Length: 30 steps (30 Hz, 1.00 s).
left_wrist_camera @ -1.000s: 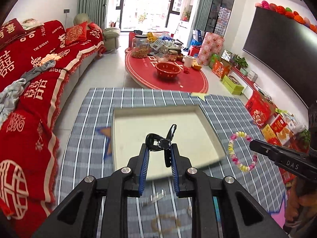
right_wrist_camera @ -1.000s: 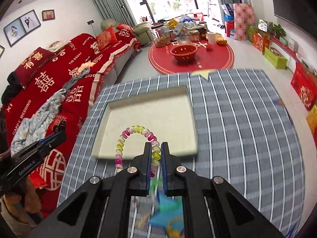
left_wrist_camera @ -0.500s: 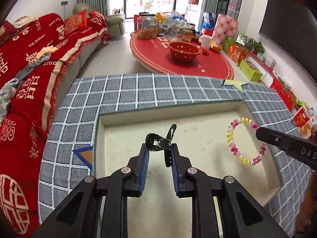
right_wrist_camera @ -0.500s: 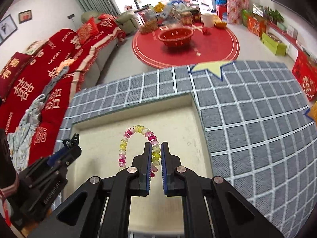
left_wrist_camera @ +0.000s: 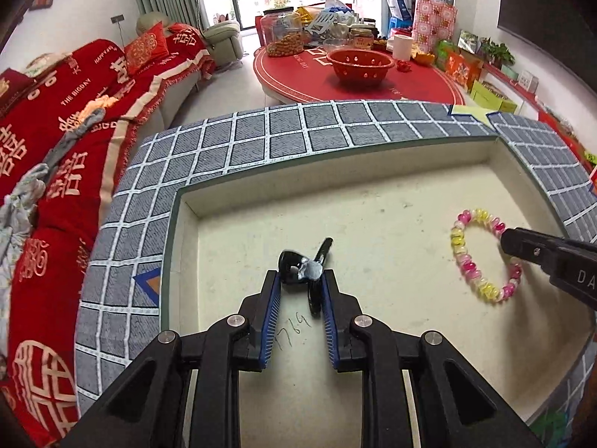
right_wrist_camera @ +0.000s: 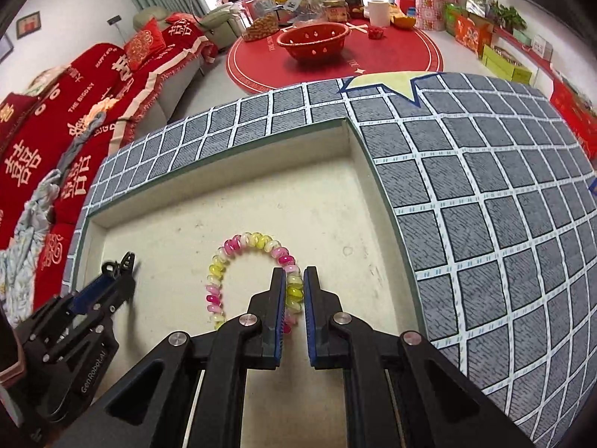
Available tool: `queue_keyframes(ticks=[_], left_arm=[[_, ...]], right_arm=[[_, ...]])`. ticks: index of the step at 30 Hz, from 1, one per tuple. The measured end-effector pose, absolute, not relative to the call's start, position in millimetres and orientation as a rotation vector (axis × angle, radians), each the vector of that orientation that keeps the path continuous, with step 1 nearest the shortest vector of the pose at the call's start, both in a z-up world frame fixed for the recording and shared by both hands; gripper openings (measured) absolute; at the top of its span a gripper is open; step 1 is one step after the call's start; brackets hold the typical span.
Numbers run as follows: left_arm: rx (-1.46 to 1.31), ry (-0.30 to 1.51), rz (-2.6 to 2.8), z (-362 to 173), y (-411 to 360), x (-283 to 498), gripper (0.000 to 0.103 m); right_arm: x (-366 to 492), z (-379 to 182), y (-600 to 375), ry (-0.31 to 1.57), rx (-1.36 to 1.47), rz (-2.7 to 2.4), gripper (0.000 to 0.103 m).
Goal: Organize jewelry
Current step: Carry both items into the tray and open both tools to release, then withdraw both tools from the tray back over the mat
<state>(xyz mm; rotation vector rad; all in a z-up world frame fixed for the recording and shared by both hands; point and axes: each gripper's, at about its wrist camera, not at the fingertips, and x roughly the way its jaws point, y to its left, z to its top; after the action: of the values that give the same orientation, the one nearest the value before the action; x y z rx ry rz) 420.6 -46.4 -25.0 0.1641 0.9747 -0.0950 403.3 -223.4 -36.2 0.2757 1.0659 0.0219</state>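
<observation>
A shallow cream tray point(left_wrist_camera: 335, 171) point(right_wrist_camera: 224, 183) lies on a grey checked cloth. My left gripper point(left_wrist_camera: 300, 280) is shut on a black hair clip point(left_wrist_camera: 306, 270) and holds it low over the tray's left half. My right gripper point(right_wrist_camera: 294, 280) is shut on a pink and yellow bead bracelet point(right_wrist_camera: 238, 246) and holds it low over the tray's right half. The bracelet point(left_wrist_camera: 466, 250) and the right gripper's tip also show in the left wrist view. The left gripper point(right_wrist_camera: 115, 276) shows at the left of the right wrist view.
The grey checked cloth point(right_wrist_camera: 485, 194) covers the table around the tray. A red sofa point(left_wrist_camera: 56, 130) runs along the left. Beyond the table stands a round red table point(left_wrist_camera: 358, 78) with a red bowl, jars and boxes.
Both grippers have moved forward and down over the tray with their items still held. The tray now fills the lower part of both views.
</observation>
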Motion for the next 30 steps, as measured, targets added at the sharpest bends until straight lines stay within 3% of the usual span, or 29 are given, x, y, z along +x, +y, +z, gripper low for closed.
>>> queue_keyframes(ticks=[2,3,4,8,9,10,11,18,20,22,26,28,30], left_arm=[[0.174,0.972,-0.094,-24.0,-47.2,418.5,0.035],[0.177,0.973,-0.091,-23.2,-48.1,416.8,0.035],[0.178,0.965,-0.091,-21.7,-48.8,414.6,0.035],[0.177,0.937,-0.106,-16.0,-47.9,409.3,0.035],[0.171,0.930,-0.111,-13.5,-47.0,407.6,0.048],[0.165,0.925,-0.109,-10.7,-45.7,407.0,0.069],[0.152,0.912,-0.096,-7.4,-43.5,405.3,0.103],[0.141,0.831,-0.092,21.2,-39.4,378.9,0.103],[0.134,0.802,-0.098,32.6,-36.2,366.8,0.103],[0.124,0.777,-0.115,43.7,-32.9,350.9,0.103],[0.082,0.770,-0.169,58.1,-22.1,318.9,0.103],[0.054,0.783,-0.193,59.9,-15.5,302.5,0.103],[0.026,0.798,-0.215,59.9,-12.0,287.7,0.103]], right_arm=[[402.1,-35.1,-220.3,1.066,0.267,0.029,0.017],[401.5,-34.2,-220.5,1.068,0.284,0.041,0.028],[401.1,-33.2,-221.5,1.069,0.298,0.041,0.048],[395.5,-25.8,-220.9,1.046,0.327,0.046,0.053],[392.7,-22.7,-221.9,1.038,0.340,0.055,0.053],[391.5,-20.4,-222.2,1.033,0.350,0.061,0.053],[389.2,-17.3,-223.6,1.025,0.363,0.067,0.053],[360.4,12.8,-232.8,0.959,0.442,0.105,0.057],[347.2,22.8,-234.7,0.938,0.448,0.118,0.064],[331.8,31.5,-236.3,0.915,0.462,0.133,0.081],[296.9,47.4,-242.3,0.861,0.486,0.146,0.084],[278.1,54.2,-246.7,0.835,0.495,0.148,0.100],[257.6,60.6,-249.8,0.800,0.496,0.148,0.103]])
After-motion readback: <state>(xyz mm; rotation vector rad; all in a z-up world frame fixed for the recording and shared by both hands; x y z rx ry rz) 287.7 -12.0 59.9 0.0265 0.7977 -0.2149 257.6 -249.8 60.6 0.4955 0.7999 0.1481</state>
